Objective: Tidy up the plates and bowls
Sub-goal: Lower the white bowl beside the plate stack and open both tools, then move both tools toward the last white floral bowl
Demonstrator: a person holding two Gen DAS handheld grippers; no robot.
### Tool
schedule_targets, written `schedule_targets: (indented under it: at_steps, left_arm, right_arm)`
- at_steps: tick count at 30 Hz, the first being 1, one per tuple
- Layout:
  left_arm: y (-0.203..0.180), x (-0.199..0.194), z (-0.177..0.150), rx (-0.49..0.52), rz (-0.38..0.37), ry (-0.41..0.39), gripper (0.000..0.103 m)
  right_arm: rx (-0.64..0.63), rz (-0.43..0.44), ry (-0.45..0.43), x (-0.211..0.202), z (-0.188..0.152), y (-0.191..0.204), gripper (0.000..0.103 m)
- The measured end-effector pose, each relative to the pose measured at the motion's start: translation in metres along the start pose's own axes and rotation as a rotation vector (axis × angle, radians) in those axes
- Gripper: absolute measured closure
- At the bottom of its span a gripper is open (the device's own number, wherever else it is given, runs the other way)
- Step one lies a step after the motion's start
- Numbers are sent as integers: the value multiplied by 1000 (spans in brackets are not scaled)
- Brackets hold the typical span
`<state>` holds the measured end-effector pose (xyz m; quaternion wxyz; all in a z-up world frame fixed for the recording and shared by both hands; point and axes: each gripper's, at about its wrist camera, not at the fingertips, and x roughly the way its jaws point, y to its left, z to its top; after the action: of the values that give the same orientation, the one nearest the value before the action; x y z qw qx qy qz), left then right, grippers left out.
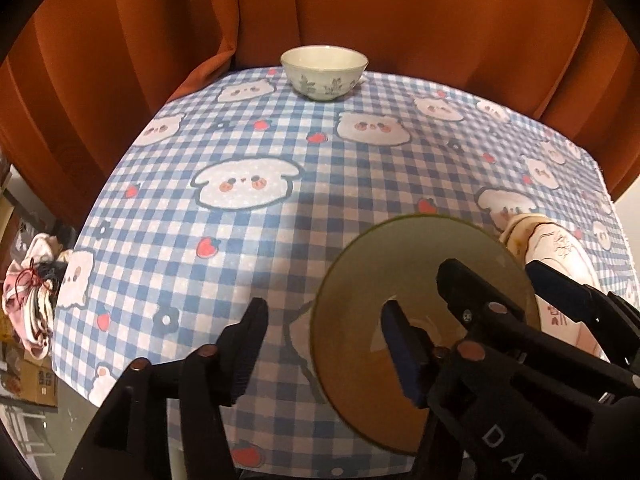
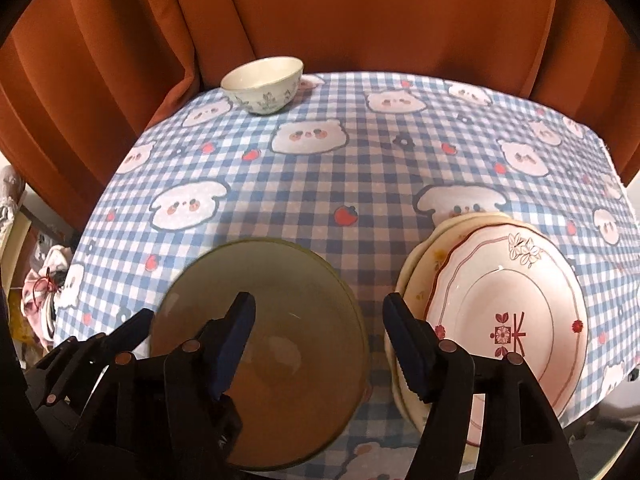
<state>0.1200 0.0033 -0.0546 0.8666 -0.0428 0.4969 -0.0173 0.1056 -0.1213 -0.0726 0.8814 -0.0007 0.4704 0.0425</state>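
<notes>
An olive-green glass bowl (image 1: 404,280) (image 2: 280,300) sits near the table's front edge. My left gripper (image 1: 324,344) is open; its right finger reaches into the bowl, its left finger stays outside over the cloth. My right gripper (image 2: 318,340) is open; its left finger is over the green bowl, its right finger is beside a stack of plates (image 2: 512,304). The top plate is white with red trim; the stack also shows in the left wrist view (image 1: 556,248). A small white bowl (image 1: 324,70) (image 2: 264,84) with a blue leaf pattern stands at the far edge.
The table wears a blue checked cloth (image 1: 248,208) (image 2: 360,168) with bears and strawberries. An orange curtain (image 1: 360,4) (image 2: 360,12) hangs right behind it. Boxes and a bundle of cloth (image 1: 28,280) lie on the floor to the left.
</notes>
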Motion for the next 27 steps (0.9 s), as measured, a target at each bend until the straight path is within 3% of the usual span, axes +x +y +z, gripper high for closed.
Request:
schedule_targets:
  at_steps: [3, 16, 27]
  left_arm:
    - [6, -8, 3, 29, -9, -21, 34]
    - [53, -30, 21, 77, -61, -72, 34]
    - [76, -34, 59, 89, -50, -114, 34]
  right_arm:
    - [18, -20, -18, -7, 0, 6, 26]
    - [98, -72, -77, -32, 4, 51, 25]
    - [92, -90, -93, -33, 36, 85, 18]
